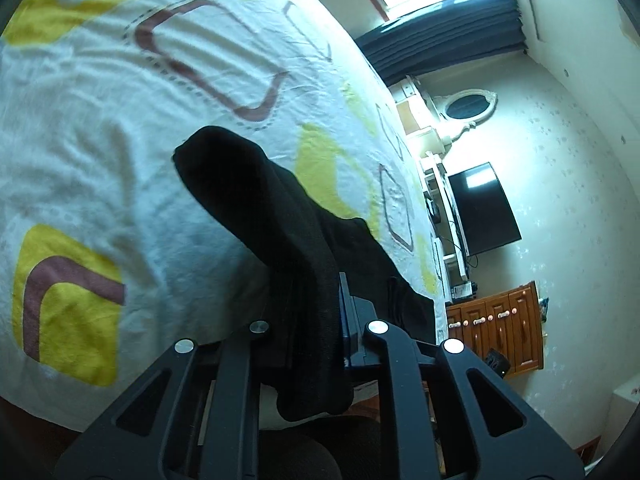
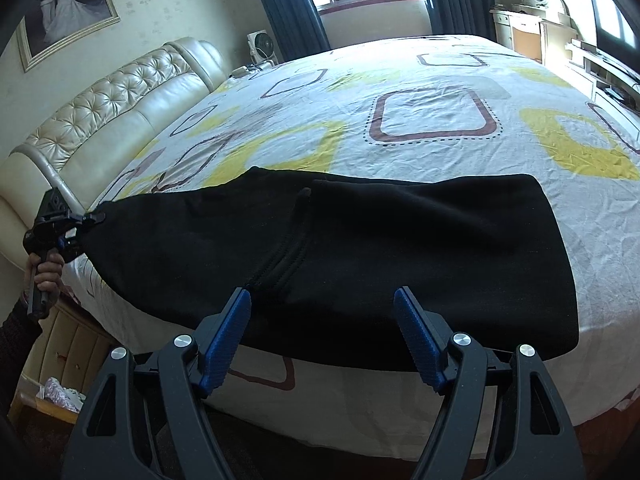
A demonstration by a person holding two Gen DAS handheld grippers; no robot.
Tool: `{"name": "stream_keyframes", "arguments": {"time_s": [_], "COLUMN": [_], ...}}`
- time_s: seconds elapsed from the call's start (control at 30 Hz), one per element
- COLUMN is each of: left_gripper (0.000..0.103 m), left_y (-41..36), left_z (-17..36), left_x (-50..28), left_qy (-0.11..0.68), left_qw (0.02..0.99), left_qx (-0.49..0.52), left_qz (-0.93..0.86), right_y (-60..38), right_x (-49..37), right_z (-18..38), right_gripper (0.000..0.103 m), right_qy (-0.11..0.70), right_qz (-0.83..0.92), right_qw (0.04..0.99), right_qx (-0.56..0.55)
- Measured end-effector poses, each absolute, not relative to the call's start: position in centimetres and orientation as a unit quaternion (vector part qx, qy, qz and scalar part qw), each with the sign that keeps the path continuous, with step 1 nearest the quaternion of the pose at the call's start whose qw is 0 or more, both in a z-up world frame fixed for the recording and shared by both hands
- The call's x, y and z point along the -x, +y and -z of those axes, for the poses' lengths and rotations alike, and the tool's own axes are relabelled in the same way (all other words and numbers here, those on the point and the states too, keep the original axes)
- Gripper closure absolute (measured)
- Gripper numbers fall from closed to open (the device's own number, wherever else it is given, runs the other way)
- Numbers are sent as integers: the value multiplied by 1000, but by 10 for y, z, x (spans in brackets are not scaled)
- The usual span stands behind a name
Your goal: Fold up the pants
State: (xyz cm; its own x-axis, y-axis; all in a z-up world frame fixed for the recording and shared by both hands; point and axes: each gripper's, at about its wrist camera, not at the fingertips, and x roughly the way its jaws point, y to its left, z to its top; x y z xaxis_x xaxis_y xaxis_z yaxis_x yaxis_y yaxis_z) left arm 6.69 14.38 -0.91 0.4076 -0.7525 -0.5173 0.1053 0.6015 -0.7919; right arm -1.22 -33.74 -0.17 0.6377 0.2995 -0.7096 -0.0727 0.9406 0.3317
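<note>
Black pants lie spread across the near side of the bed, their lower edge hanging over the mattress side. My right gripper hovers open just above that near edge, blue pads apart with nothing between them. At the far left, my left gripper is shut on one end of the pants and lifts it off the sheet; a hand holds its grip. In the left wrist view the black cloth runs from between the closed fingers of the left gripper out over the bed.
The patterned sheet covers a wide bed with a cream tufted headboard on the left. A nightstand stands by the near left corner. Beyond the bed's far side are a TV and a wooden cabinet.
</note>
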Motion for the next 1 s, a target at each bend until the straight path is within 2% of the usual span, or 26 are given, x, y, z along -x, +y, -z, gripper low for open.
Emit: {"name": "stream_keyframes", "arguments": {"time_s": [0.23,0.43,0.67,1.0], "left_gripper": [89,89,89,89], "left_y": [47,-60,-187,-294], "left_z": [-76,-100,-83,0], "left_x": [-68,-75,-78,-79], "left_qy": [448,468,502,576], "left_qw": [781,770,748,718], "left_qx": [269,210,133,74], "left_qz": [341,380,413,384], "right_y": [-328,-338,-381,-459], "right_x": [13,13,15,25], "right_z": [2,-2,-8,4], "right_gripper": [30,30,30,30], "right_qy": [417,407,377,341], "right_qz": [-122,-115,-71,17], "right_qw": [888,890,894,874], "right_qx": [-150,-169,-230,-345]}}
